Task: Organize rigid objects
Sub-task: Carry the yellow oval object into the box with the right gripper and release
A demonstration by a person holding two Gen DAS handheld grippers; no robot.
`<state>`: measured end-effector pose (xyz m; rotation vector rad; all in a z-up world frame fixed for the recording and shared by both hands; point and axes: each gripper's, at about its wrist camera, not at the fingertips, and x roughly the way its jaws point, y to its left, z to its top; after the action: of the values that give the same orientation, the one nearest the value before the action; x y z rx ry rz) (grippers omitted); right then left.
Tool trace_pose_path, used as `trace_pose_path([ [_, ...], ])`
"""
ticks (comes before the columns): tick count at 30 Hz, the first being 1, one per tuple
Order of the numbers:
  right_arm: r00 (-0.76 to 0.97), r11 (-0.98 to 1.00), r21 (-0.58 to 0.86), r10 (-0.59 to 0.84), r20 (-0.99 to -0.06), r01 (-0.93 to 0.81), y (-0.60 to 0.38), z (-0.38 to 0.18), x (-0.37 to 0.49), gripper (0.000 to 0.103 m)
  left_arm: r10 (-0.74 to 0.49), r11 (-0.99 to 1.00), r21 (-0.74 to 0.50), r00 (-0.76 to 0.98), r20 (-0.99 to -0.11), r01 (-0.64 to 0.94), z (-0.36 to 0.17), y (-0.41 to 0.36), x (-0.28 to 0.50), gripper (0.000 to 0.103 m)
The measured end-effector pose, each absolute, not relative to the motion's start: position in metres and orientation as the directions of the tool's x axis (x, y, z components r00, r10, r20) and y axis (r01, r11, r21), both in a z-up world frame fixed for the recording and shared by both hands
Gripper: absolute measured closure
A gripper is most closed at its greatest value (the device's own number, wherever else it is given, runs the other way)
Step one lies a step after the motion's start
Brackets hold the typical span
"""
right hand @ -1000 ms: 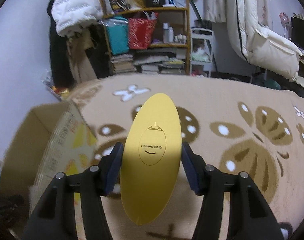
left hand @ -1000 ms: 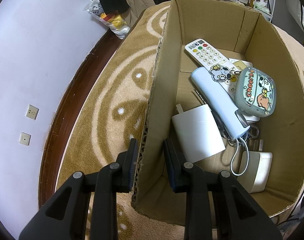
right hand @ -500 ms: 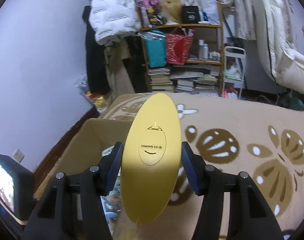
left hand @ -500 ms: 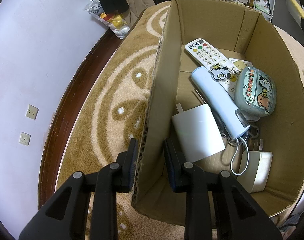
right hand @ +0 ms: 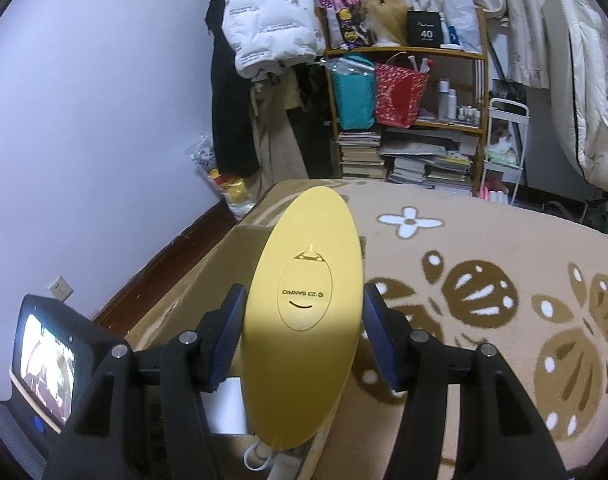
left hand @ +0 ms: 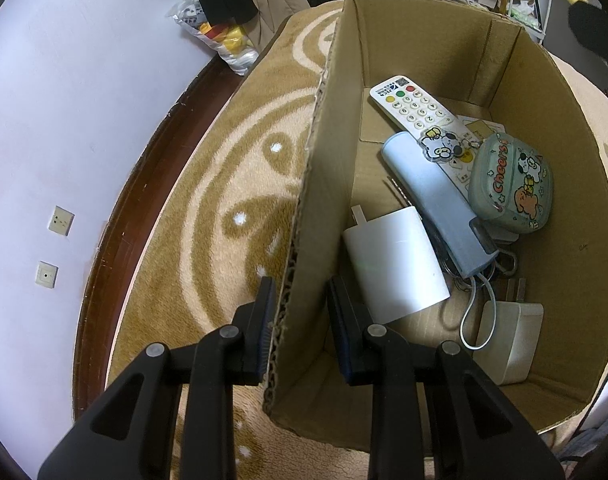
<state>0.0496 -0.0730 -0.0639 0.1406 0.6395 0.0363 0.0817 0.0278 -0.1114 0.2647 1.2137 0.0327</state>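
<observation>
Currently, step in hand: judged to be lowering the yellow oval item [right hand: 304,320] into the cardboard box [left hand: 552,208].
Right claw [right hand: 304,324]: pinching the yellow oval item across its narrow width; the item stands upright between the fingers, its back face with the "SANRIO" mark toward the camera.
Left claw [left hand: 300,320]: astride the box's near wall, one finger outside and one inside. The outer pad lies against the corrugated edge; a gap shows beside the inner pad, so whether it clamps the wall cannot be told.
Location of item: in the air, ahead of the right claw, with the box's rim below and to the left of it.
Technique: keep the left claw steady on the wall so the box cannot slide on the carpet [left hand: 208,200]. Bring the item over bare cardboard before the fingers part. Release low, not from height.
Box contents: white remote [left hand: 414,108], pale blue cylinder [left hand: 436,200], white charger block [left hand: 396,264], "Cheers" cartoon case [left hand: 512,184], white cable [left hand: 478,312], white lidded case [left hand: 508,340].
Obstruction: contents crowd the floor ahead of the left claw; bare cardboard shows along the far right wall.
Risk: the smooth oval may pivot in a two-point pinch.
Surroundings: cluttered shelf [right hand: 408,120], small lit screen [right hand: 48,352] left of the right claw.
</observation>
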Motion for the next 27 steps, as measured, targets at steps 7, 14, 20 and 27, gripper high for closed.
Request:
trace_pose_path([
  [7,0.774,0.993,0.118,0.090,-0.627,-0.019,-0.063,-0.073,0.045,0.042,0.159,0.970,0.212,0.350,-0.923,0.116,-0.112,0.029,0.081,0.077],
  [14,0.772,0.991,0.131,0.109,-0.627,-0.033,-0.062,-0.077,0.035,0.041,0.153,0.972,0.204,0.346,-0.926,0.116,-0.112,0.030,0.083,0.077],
  [20,0.760,0.992,0.115,0.115,-0.640,-0.053,-0.057,-0.079,0.033,0.042,0.149,0.973,0.200,0.348,-0.926,0.118,-0.113,0.030,0.083,0.077],
  [27,0.763,0.991,0.133,0.106,-0.637,-0.027,-0.066,-0.074,0.028,0.041,0.150,0.973,0.201,0.350,-0.925,0.113,-0.112,0.031,0.081,0.077],
])
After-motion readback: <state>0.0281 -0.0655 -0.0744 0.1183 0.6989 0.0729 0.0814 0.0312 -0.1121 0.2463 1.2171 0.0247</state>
